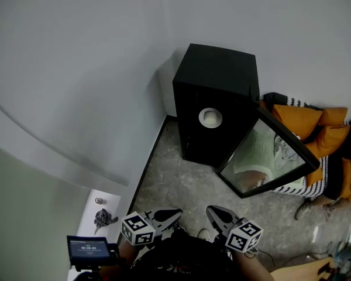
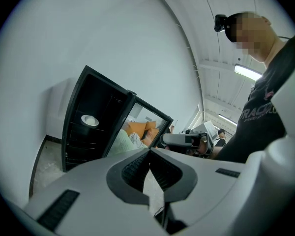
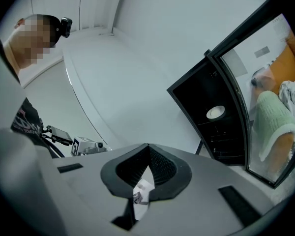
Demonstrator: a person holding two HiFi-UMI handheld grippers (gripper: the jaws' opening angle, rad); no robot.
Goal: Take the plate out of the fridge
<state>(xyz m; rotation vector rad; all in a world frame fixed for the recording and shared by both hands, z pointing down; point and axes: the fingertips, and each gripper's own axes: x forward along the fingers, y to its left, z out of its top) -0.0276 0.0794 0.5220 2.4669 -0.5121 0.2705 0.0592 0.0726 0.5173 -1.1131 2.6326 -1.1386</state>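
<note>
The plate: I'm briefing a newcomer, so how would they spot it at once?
Find the black fridge against the white wall, its glass door swung open. Inside sits the plate: round, white, the only pale thing in that dark interior.

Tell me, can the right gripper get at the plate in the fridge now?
Probably yes: the fridge door stands open and nothing blocks the plate, but the right gripper is far off, jaws shut.

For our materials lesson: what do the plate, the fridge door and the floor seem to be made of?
Plate: probably glazed ceramic; white, smooth, slightly shiny.
Fridge door: glass pane in a black frame; glossy, with orange cushions showing in it.
Floor: likely stone or terrazzo-look tile; grey and speckled.
</note>
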